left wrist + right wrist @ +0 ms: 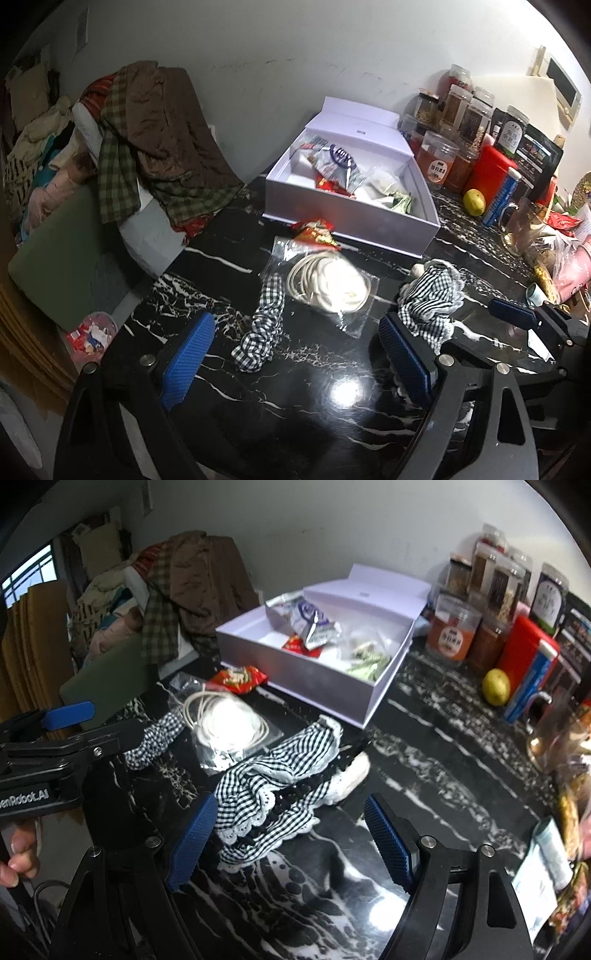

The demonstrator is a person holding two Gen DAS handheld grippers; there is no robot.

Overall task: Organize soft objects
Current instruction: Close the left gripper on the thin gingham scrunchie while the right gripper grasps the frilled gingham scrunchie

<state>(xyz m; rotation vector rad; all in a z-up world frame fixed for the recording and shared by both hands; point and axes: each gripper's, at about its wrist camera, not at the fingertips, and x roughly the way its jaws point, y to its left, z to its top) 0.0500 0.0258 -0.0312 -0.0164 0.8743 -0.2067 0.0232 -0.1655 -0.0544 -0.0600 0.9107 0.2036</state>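
A small black-and-white gingham scrunchie (260, 325) lies on the black marble table (314, 398). It lies just ahead of my left gripper (295, 332), whose blue pads stand wide open above the table with nothing held. To its right sits a larger gingham cloth with white lace trim (428, 299). In the right wrist view this lace cloth (273, 790) lies between the open pads of my right gripper (290, 805), and the pads do not press on it. The scrunchie (155, 738) shows there beside the left gripper's blue finger (68, 710).
A clear bag with a coiled white cord (325, 284) and a red snack packet (316, 232) lie before an open white box (351, 221) of packets. Jars (439, 162), a red can and a lemon (474, 201) crowd the right. Clothes (159, 140) pile at the left. A hand (18, 856) grips the left handle.
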